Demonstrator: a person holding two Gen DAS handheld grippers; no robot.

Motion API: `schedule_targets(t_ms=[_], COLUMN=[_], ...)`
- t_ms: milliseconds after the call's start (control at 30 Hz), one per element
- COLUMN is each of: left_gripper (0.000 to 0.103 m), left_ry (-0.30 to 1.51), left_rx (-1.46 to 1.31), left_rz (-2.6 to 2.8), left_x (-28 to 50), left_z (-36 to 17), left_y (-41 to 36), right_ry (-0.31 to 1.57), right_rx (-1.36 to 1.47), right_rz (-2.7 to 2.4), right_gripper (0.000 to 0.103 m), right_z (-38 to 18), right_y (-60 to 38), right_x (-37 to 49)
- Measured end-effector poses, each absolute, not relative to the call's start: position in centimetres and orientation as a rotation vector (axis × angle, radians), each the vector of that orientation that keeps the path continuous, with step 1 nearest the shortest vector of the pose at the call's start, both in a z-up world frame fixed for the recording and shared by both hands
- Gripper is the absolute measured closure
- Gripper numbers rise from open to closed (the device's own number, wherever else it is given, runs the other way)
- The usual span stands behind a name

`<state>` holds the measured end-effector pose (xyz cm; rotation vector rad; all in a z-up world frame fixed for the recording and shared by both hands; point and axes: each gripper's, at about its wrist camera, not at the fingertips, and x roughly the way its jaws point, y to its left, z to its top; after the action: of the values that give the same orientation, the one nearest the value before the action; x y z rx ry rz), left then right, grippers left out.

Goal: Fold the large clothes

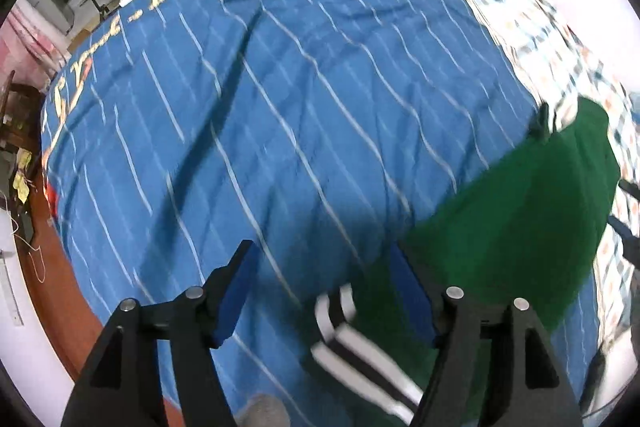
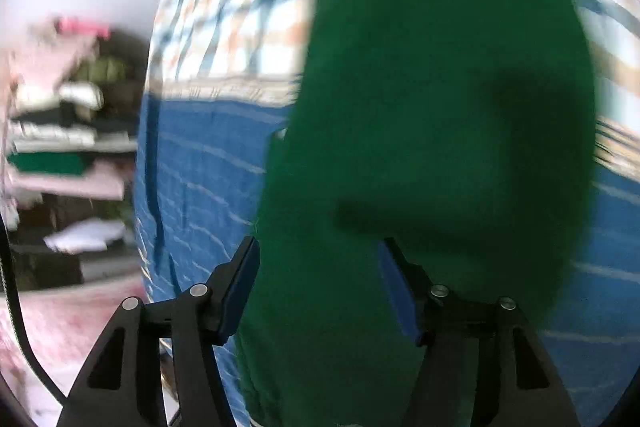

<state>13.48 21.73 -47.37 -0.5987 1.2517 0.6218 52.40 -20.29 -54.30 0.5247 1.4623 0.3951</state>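
Both sets of black jaws with blue pads, left gripper [image 1: 320,291] and right gripper [image 2: 318,291], stand apart holding nothing, the dark green folded cloth garment [image 2: 440,107] lying lengthwise ahead directly under the right pair on the blue white-striped quilted bed cover [image 1: 260,107].

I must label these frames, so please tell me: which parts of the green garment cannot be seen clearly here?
- Left wrist view: the green garment runs under the right finger of the left tongs; its striped cuff is motion-blurred.
- Right wrist view: the right tongs and bottom edge hide its near end; blur smears its outline.
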Motion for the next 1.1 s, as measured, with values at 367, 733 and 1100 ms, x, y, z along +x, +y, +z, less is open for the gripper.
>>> schedule_targets(t_ms=[367, 733, 1100], left_gripper=[0.013, 0.01, 0.01], left_ry=[1.381, 1.388, 1.355], left_rx=[-0.48, -0.294, -0.298], left_rz=[0.737, 0.725, 0.73], left_x=[15.7, 17.7, 16.5], left_z=[-56.0, -55.9, -50.5], left_y=[19.0, 18.6, 20.7], right_ry=[1.467, 1.376, 1.212], right_rx=[0.707, 0.918, 1.043], right_rz=[0.339, 0.506, 0.327], right_gripper=[0.037, 0.076, 0.088], right_z=[-63.2, -68.6, -59.4], right_y=[-38.1, -35.6, -41.3], right_x=[54.0, 59.1, 49.5])
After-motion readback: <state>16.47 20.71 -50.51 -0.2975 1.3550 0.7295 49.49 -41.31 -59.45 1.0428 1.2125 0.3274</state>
